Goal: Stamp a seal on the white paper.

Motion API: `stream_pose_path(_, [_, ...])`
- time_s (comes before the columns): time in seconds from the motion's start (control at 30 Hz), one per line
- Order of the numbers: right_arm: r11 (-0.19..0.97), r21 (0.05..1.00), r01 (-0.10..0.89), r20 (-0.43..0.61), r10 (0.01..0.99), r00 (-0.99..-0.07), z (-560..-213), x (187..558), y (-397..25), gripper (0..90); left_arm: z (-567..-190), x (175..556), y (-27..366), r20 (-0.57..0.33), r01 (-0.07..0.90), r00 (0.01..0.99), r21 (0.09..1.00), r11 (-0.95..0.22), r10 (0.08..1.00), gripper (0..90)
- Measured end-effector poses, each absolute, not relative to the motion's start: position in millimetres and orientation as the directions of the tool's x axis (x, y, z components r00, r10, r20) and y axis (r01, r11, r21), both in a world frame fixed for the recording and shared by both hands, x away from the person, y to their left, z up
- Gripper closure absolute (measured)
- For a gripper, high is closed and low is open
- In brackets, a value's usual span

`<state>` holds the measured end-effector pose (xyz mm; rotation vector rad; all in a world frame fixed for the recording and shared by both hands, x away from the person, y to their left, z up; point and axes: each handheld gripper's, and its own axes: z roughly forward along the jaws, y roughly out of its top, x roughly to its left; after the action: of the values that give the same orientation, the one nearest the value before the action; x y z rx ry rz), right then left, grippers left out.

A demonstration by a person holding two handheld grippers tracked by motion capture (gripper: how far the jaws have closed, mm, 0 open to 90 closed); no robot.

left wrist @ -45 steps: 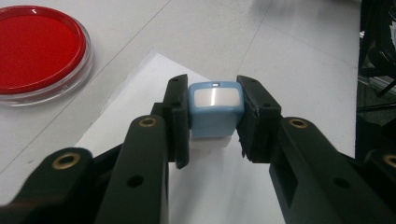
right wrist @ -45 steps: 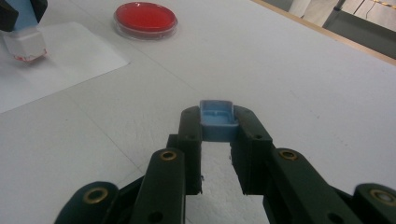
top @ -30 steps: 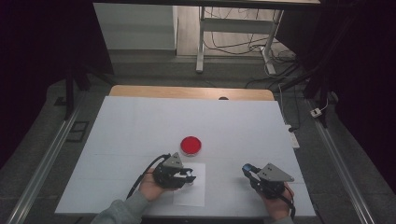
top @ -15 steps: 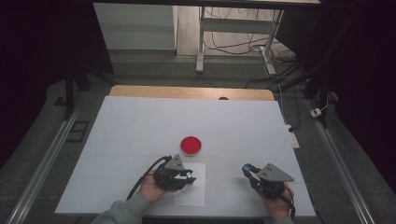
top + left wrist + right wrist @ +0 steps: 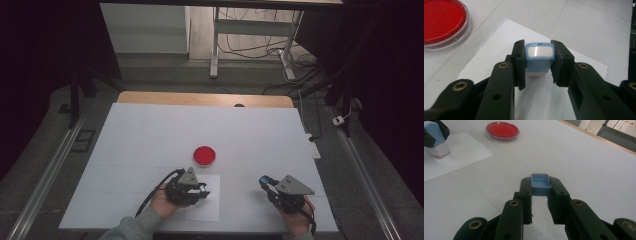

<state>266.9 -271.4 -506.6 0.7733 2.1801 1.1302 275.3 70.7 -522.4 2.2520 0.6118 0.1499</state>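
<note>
Left gripper (image 5: 538,68) pinched stamp (image 5: 539,58) by its sides, right gripper (image 5: 540,192) clamped its cap (image 5: 540,184); judged light, rigid, slippery plastic.

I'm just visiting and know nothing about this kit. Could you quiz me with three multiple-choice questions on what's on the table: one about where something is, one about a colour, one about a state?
1. Where does the stamp held by the left gripper rest?
A. on the sheet of paper
B. inside the round dish
C. on the floor

2. What colour fills the round dish?
A. green
B. red
C. yellow

3. How is the right gripper?
A. wide open, holding nothing
B. lying on its side
C. shut on the blue cap

Answers: 1 A, its white base meets the paper. 2 B, the pad inside is plainly red. 3 C, the jaws press both sides of the cap.
</note>
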Motion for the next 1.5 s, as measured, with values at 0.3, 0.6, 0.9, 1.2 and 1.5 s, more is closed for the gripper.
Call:
stream_pose_path(0.3, [0.477, 0.848, 0.233, -0.215, 0.710, -0.670, -505.9, 267.1, -272.8, 73.8, -523.0, 273.5, 70.2, -0.068, 0.370, 0.878, 0.724, -0.582, 0.474, 67.6])
stream_pose_path(0.6, [0.478, 0.847, 0.235, -0.212, 0.707, -0.674, -506.3, 267.1, -272.2, 73.8, -523.1, 269.2, 68.5, -0.031, 0.349, 0.878, 0.725, -0.594, 0.478, 67.6])
stream_pose_path(0.9, [0.479, 0.846, 0.234, -0.216, 0.709, -0.671, -506.0, 267.0, -272.4, 73.8, -524.3, 267.6, 68.7, -0.024, 0.345, 0.875, 0.732, -0.588, 0.484, 67.6])
stream_pose_path(1.2, [0.478, 0.847, 0.233, -0.214, 0.707, -0.674, -506.0, 267.0, -272.3, 73.8, -524.4, 266.8, 68.2, -0.019, 0.343, 0.874, 0.731, -0.589, 0.485, 67.5])
stream_pose_path(1.5, [0.478, 0.847, 0.233, -0.215, 0.708, -0.673, -506.0, 267.1, -272.3, 73.8, -525.0, 267.9, 69.5, -0.036, 0.353, 0.872, 0.737, -0.576, 0.488, 67.5])
